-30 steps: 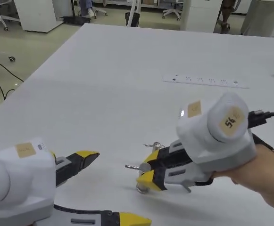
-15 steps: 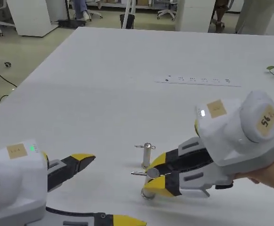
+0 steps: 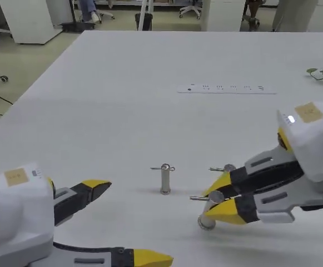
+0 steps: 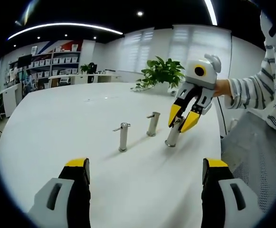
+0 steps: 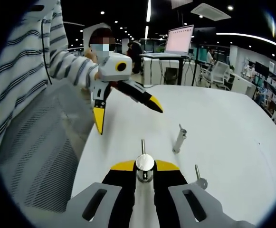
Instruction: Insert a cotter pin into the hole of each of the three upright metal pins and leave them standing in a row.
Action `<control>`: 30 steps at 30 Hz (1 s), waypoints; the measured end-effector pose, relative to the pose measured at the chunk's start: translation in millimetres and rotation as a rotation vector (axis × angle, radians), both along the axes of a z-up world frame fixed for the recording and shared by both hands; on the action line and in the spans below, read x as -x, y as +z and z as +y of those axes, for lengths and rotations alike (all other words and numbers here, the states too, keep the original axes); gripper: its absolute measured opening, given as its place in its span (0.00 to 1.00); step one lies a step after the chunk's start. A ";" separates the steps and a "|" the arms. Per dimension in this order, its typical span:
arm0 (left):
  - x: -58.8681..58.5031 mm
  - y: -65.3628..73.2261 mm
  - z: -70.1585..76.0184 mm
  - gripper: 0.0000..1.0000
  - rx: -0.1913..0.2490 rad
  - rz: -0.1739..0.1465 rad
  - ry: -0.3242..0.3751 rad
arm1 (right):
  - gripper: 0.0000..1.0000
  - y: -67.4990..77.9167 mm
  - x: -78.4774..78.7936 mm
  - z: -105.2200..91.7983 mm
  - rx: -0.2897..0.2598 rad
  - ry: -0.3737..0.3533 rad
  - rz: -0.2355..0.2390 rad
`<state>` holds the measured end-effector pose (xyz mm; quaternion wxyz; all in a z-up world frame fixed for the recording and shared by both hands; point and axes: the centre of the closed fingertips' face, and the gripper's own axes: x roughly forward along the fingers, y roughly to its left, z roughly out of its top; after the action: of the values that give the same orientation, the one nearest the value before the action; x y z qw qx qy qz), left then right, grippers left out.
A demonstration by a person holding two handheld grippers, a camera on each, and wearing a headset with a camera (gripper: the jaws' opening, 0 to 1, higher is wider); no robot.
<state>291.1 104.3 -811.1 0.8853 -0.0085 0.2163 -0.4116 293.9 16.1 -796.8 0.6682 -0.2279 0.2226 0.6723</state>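
Third pin (image 3: 207, 220), cotter (image 3: 197, 197) through it, leaned at the near right of the table (image 3: 122, 100), head clenched in right tongs (image 3: 215, 198); left tongs (image 3: 125, 221) hung released near left; it wanted standing plumb in line with left pin (image 3: 165, 181) and far pin (image 3: 228, 167) before a gentle letting-go.

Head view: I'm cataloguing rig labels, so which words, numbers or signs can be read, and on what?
None can be read.
Tan sticker on the left gripper: any print too blurred to read.
Second tan sticker on the right gripper: any print too blurred to read.
Power strip: marks too small to read.
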 end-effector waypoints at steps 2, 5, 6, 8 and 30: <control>0.7 -0.5 0.0 0.99 -0.004 0.003 0.000 | 0.13 0.3 -2.0 -8.6 0.005 0.003 -0.004; 2.4 -3.2 1.0 0.99 -0.018 0.015 0.001 | 0.13 4.2 -4.0 -18.1 -0.013 0.006 0.005; 2.7 -3.5 1.0 0.99 -0.021 0.014 0.001 | 0.13 6.6 -5.2 -21.7 -0.025 0.003 0.014; 3.1 -3.9 1.6 0.99 -0.026 0.013 0.004 | 0.13 9.4 -7.6 -28.5 -0.030 0.006 0.009; 8.5 -3.3 7.2 0.99 -0.046 0.041 0.040 | 0.13 -8.8 -47.0 -106.9 0.047 -0.061 -0.036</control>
<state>282.5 111.5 -814.4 0.8887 -0.0010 0.2434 -0.3887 340.9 -90.7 -805.6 0.6870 -0.2486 0.2329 0.6418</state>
